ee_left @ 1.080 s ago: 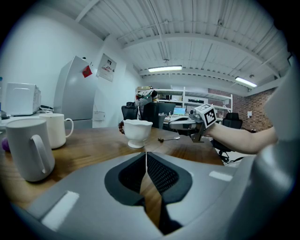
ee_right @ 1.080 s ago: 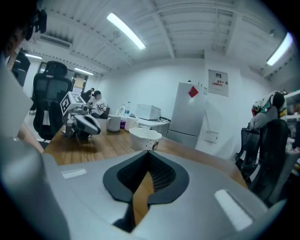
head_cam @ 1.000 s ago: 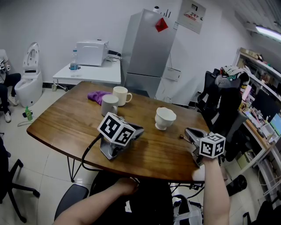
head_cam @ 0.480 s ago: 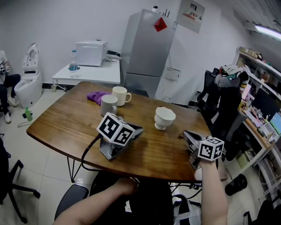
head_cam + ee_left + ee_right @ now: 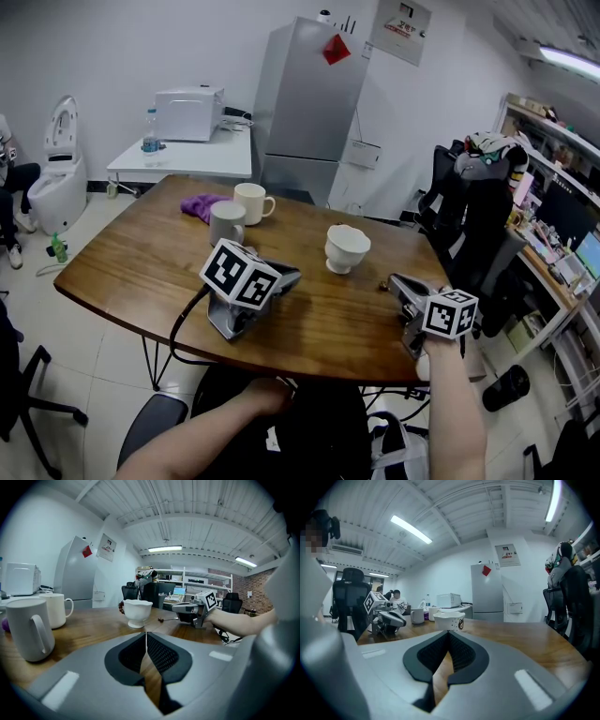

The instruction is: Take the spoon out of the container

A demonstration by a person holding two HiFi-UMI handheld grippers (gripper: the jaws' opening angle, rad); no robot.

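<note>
Item: spoon [image 5: 383, 287]. Small, dark, lies on table [image 5: 141, 262] outside white cup [image 5: 347, 249], just off right gripper [image 5: 397, 282] tip. We judge it light, stiff, slippery; take by handle. Right gripper jaws pressed together, empty. Left gripper [image 5: 289, 276] likewise, resting on table.

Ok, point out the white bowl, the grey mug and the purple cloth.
white bowl [image 5: 347, 249], head view, on its outer wall.
grey mug [image 5: 225, 227], head view, on its side.
purple cloth [image 5: 200, 204], head view, on its middle.
</note>
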